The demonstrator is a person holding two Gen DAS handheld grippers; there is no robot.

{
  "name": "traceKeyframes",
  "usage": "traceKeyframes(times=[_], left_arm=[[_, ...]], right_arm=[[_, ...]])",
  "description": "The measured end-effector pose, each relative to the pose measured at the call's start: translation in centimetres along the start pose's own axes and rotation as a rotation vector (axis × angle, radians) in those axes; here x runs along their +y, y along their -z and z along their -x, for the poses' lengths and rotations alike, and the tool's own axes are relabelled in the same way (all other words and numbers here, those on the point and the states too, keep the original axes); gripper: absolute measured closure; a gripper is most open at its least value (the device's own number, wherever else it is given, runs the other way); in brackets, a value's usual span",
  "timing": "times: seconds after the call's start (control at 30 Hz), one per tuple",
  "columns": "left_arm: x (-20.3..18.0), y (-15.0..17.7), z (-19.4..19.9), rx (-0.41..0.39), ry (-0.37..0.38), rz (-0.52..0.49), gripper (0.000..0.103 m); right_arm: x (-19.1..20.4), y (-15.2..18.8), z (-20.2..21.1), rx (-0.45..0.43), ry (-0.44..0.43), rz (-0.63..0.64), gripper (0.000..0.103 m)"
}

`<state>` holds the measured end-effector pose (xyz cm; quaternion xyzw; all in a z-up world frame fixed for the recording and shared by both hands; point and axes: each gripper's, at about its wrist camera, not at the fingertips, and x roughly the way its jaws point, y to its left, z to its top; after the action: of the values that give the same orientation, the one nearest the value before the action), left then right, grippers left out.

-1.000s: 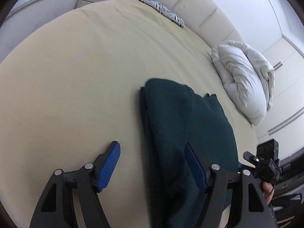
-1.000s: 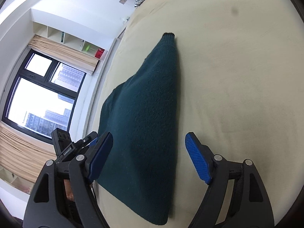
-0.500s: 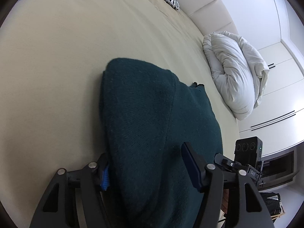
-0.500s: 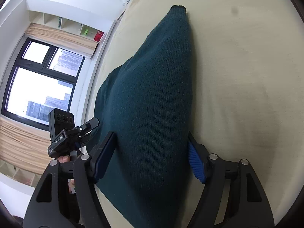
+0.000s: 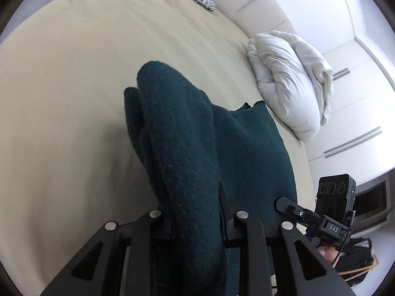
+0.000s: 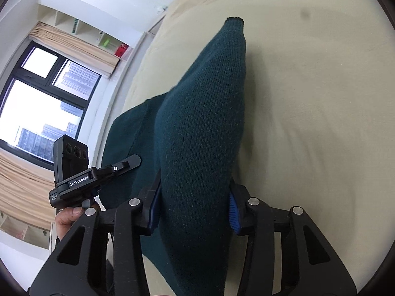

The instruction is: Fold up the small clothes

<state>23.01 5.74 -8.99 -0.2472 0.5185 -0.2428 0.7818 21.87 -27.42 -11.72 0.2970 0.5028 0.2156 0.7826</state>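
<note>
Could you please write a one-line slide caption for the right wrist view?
Right gripper clamps a raised fold of the dark green knit garment above the beige bed.

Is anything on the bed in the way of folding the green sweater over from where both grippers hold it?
Nothing visible. The left gripper and right gripper are each shut on the green sweater. Bare bed sheet surrounds it; the white duvet lies apart at the bed's edge.
</note>
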Motion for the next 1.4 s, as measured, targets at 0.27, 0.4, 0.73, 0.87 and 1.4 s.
traceKeyframes(times=[0.27, 0.4, 0.73, 0.87, 1.4], left_arm=[[-3.0, 7.9, 3.6, 0.012, 0.082, -0.059, 0.077], [-2.8, 11.1, 2.6, 0.051, 0.1, -0.041, 0.077], [1.0, 15.0, -2.1, 0.097, 0.103, 0.059, 0.071], [1.0, 14.9, -2.3, 0.102, 0.116, 0.06, 0.07], [-4.5, 16.7, 7.2, -0.154, -0.082, -0.132, 0.067]], right_arm=[[1.4, 8.7, 7.9, -0.053, -0.078, 0.011, 0.062], [0.5, 13.0, 9.2, -0.056, -0.107, -0.014, 0.062], [-7.1, 17.9, 5.5, -0.015, -0.174, -0.197, 0.061], [-6.7, 17.7, 5.3, -0.008, -0.182, -0.179, 0.06], [-5.0, 18.5, 14.0, -0.175, -0.021, -0.115, 0.053]])
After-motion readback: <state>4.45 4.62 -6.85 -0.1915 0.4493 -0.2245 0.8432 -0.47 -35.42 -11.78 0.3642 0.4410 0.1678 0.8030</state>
